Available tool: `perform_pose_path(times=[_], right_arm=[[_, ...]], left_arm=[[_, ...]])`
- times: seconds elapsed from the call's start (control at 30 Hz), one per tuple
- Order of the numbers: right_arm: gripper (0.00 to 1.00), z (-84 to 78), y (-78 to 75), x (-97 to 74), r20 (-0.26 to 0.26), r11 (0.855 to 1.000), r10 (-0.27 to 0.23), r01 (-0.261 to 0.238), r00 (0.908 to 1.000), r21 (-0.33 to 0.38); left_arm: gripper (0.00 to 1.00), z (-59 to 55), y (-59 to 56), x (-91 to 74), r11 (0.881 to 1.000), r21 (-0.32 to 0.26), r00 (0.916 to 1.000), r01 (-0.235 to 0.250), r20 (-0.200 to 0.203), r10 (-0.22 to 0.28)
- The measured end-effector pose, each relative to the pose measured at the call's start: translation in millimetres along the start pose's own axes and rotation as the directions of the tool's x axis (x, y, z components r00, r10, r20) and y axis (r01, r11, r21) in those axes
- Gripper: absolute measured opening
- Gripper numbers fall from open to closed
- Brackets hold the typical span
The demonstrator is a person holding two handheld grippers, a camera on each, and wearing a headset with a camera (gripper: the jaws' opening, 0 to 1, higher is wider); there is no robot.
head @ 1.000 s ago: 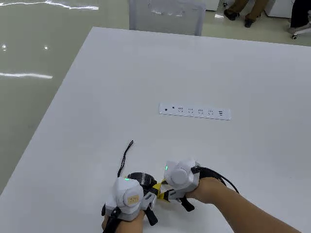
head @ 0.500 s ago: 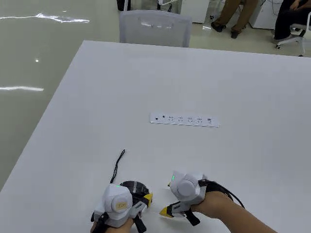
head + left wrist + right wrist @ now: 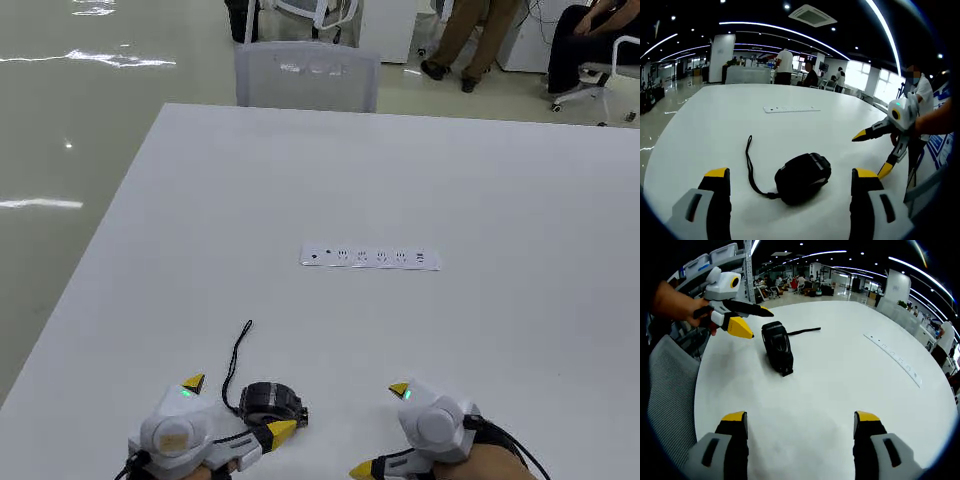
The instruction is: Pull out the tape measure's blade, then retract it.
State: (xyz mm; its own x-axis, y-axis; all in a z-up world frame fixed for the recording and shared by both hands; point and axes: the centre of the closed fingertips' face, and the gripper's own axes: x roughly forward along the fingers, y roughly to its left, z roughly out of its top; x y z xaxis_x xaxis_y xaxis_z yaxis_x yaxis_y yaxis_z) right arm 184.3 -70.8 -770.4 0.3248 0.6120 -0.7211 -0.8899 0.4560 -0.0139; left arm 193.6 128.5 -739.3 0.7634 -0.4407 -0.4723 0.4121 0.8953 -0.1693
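Note:
A black tape measure [image 3: 270, 402] with a black wrist cord [image 3: 236, 358] lies on the white table [image 3: 400, 170] near its front edge. Its blade is fully inside the case. My left gripper [image 3: 236, 410] is open just left of it, yellow-tipped jaws spread wide. In the left gripper view the tape measure [image 3: 802, 176] lies between and a little ahead of the open left gripper [image 3: 790, 175]. My right gripper [image 3: 382, 428] is open, well to the right of the case. The right gripper view has the tape measure [image 3: 778, 346] far ahead of the open right gripper [image 3: 801, 419].
A white power strip [image 3: 369, 257] lies flat mid-table. A grey chair [image 3: 306, 76] stands at the far edge. People sit and stand beyond the table at the back right. Bare tabletop stretches ahead and to the right.
Both grippers have come off the tape measure and moved apart, left leftward and right rightward. Both now stand open. The tape measure lies free on the table. The head camera tilted too.

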Motion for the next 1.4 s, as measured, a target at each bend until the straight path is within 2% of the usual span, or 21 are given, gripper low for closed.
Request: perform_pose_path(times=[0.13,0.2,0.27,0.3,0.33,0.4,0.47,0.5,0.6,0.67,0.73,0.8,0.87,0.97,1.07,1.13,1.17,1.27,1.33,1.4], right_arm=[[0.98,-11.2,-6.9,-22.7,0.029,0.998,-0.052,0.05,0.9982,0.048],[1.0,-22.7,-9.5,-34.7,0.029,0.995,-0.079,0.078,0.9964,0.054],[1.0,-30.2,-10.5,-48.2,0.049,0.99,-0.11,0.106,0.9927,0.094],[1.0,-33.7,-12.4,-53.4,0.059,0.987,-0.125,0.118,0.9904,0.112],[1.0,-37.6,-14.9,-61.9,0.075,0.978,-0.156,0.144,0.9849,0.149],[1.0,-44.0,-14.3,-71.3,0.079,0.977,-0.17,0.158,0.9822,0.143],[1.0,-51.4,-15.4,-82.8,0.084,0.972,-0.196,0.182,0.9769,0.151],[1.0,-53.5,-15.8,-89.5,0.094,0.969,-0.203,0.186,0.9747,0.165],[1.0,-53.9,-15.7,-106.9,0.109,0.96,-0.235,0.213,0.9659,0.18],[1.0,-55.3,-17.4,-118.2,0.12,0.954,-0.253,0.227,0.9599,0.198],[1.0,-57.0,-18.5,-126.3,0.127,0.949,-0.264,0.234,0.9562,0.213],[1.0,-60.8,-21.0,-136.0,0.132,0.942,-0.279,0.245,0.9511,0.23],[1.0,-64.2,-19.8,-144.0,0.134,0.938,-0.286,0.249,0.9488,0.24],[1.0,-71.4,-17.5,-153.7,0.136,0.931,-0.297,0.256,0.9451,0.259],[1.0,-78.9,-16.1,-163.2,0.135,0.926,-0.312,0.27,0.9404,0.263],[1.0,-80.8,-15.1,-171.5,0.146,0.917,-0.326,0.276,0.9339,0.288],[1.0,-82.8,-14.6,-176.3,0.145,0.906,-0.343,0.285,0.9283,0.313],[1.0,-90.0,-11.8,-182.9,0.14,0.904,-0.349,0.294,0.9266,0.309],[1.0,-91.7,-9.1,-188.0,0.144,0.899,-0.359,0.3,0.9223,0.319],[1.0,-95.1,-7.5,-190.5,0.136,0.895,-0.366,0.308,0.9207,0.322]], left_arm=[[0.99,-7.5,13.4,-22.0,1.0,0.013,0.9996,0.028,0.002,-0.028],[0.99,-4.3,10.1,-31.2,0.999,0.017,0.9987,0.047,0.017,-0.048],[0.99,-7.3,13.3,-42.2,0.998,0.013,0.9981,0.057,0.021,-0.057],[0.99,-8.8,17.7,-46.9,0.998,0.032,0.9981,0.057,0.02,-0.057],[0.99,-11.8,28.7,-54.1,0.997,0.055,0.9984,0.053,0.015,-0.054],[0.99,-16.4,31.2,-62.2,0.997,0.059,0.9989,0.044,0.013,-0.045],[0.99,-19.1,25.2,-71.8,0.998,0.058,0.9991,0.038,0.015,-0.038],[0.99,-22.5,32.7,-77.7,0.996,0.078,0.9994,0.033,0.006,-0.034],[0.99,-25.7,46.0,-89.7,0.996,0.085,0.9995,0.032,0.001,-0.032],[0.99,-19.3,47.6,-94.4,0.997,0.07,0.9996,0.018,0.02,-0.02],[0.99,-9.5,43.6,-101.1,0.997,0.074,0.9994,0.011,0.032,-0.014],[0.99,-9.5,46.7,-105.3,0.996,0.086,0.9992,0.01,0.038,-0.014],[0.99,-4.9,39.2,-112.0,0.994,0.104,0.9992,0.017,0.033,-0.02],[0.99,-13.9,36.2,-116.1,0.994,0.094,0.9982,0.053,0.023,-0.056],[0.99,-17.8,34.3,-126.1,0.996,0.071,0.9978,0.057,0.029,-0.059],[0.99,-20.9,37.1,-134.8,0.997,0.065,0.9987,0.04,0.029,-0.042],[0.99,-24.1,43.2,-140.1,0.998,0.056,0.9989,0.035,0.029,-0.036],[0.99,-32.7,55.1,-147.8,0.999,0.043,0.9997,0.018,0.015,-0.018],[0.99,-30.9,56.3,-150.5,0.999,0.049,0.9999,0.007,0.009,-0.007],[0.99,-25.2,53.6,-151.5,0.999,0.042,0.9997,-0.004,0.025,0.003]])
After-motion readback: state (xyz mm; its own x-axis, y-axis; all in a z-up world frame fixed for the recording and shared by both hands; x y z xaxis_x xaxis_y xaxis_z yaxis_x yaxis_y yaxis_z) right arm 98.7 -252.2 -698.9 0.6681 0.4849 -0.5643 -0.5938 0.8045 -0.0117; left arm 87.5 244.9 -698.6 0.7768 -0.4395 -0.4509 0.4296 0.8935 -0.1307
